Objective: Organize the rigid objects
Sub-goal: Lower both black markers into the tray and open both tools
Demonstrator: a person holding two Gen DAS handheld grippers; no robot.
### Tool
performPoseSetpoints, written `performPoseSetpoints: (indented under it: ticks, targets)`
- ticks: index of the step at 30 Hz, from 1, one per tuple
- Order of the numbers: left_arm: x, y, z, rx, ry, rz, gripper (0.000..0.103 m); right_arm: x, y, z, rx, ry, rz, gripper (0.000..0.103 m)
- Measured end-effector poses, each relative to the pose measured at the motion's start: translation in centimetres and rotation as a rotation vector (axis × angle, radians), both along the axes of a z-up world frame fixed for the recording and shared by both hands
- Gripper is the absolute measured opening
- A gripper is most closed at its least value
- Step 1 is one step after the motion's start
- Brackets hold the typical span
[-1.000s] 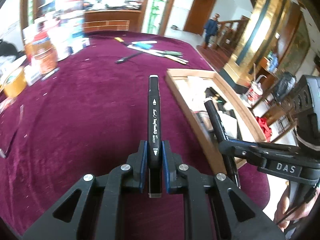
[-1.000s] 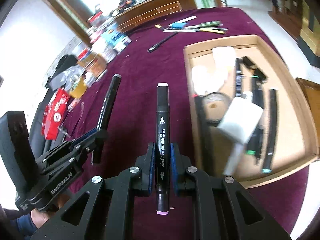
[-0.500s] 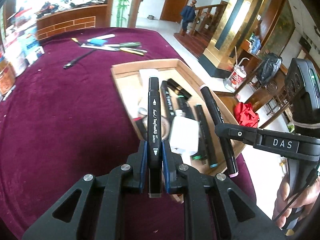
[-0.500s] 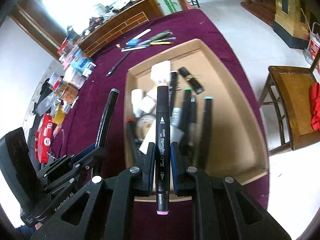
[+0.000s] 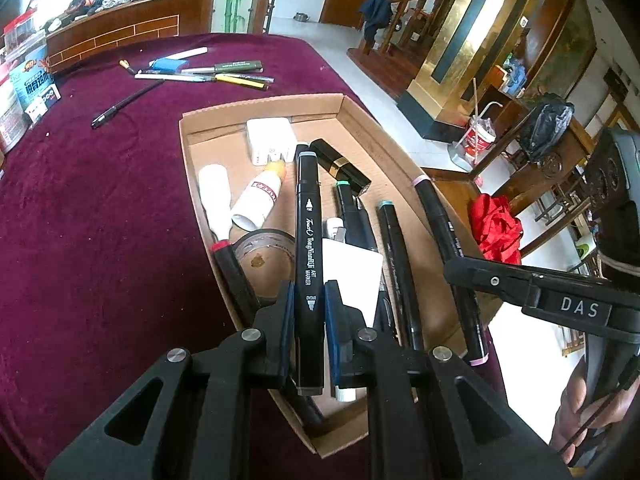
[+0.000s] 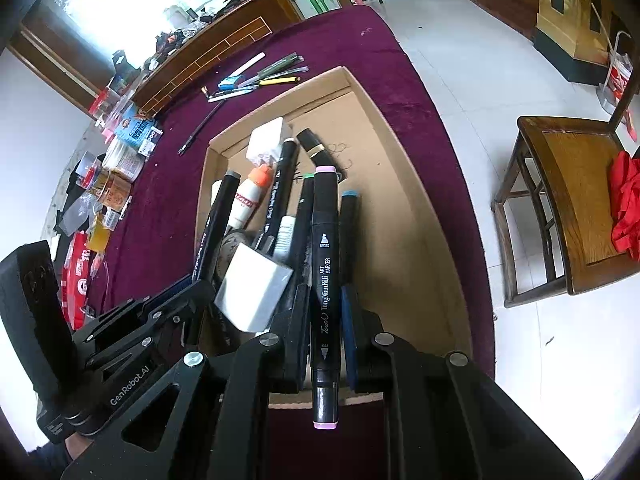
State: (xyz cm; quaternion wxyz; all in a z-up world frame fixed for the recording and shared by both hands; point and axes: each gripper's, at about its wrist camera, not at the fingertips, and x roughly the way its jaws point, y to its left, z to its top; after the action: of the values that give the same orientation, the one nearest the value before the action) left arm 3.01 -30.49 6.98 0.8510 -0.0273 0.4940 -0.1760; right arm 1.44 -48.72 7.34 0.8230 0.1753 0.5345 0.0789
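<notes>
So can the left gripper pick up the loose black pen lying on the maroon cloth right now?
Probably not: the left gripper is shut on a black art marker, so the black pen must wait.

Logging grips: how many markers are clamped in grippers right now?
2: grey-capped marker in the left gripper, pink-capped marker in the right gripper. Both grips show fully.

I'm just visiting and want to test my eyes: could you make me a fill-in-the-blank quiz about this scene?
1. Each gripper holds a black ____.
2. The marker in the right gripper has ____ end caps.
3. The box is made of ____.
4. The tablecloth is ____.

Missing: marker; pink; cardboard; maroon
</notes>
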Motion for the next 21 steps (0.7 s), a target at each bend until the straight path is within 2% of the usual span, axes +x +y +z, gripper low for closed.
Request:
performPoseSetpoints:
  ticks: [6,21]
  targets:
    - [0.7,-0.7,-0.9,0.030,0.013,0.008,0.012,1.0,-0.7,-1.0,0.001,0.025,-0.002,0.013]
    - [3.0,-2.0,-0.8,0.064,-0.001,0.015,0.012,3.8,-0.4,-2.5,-0.060,0.044,0.035,0.013]
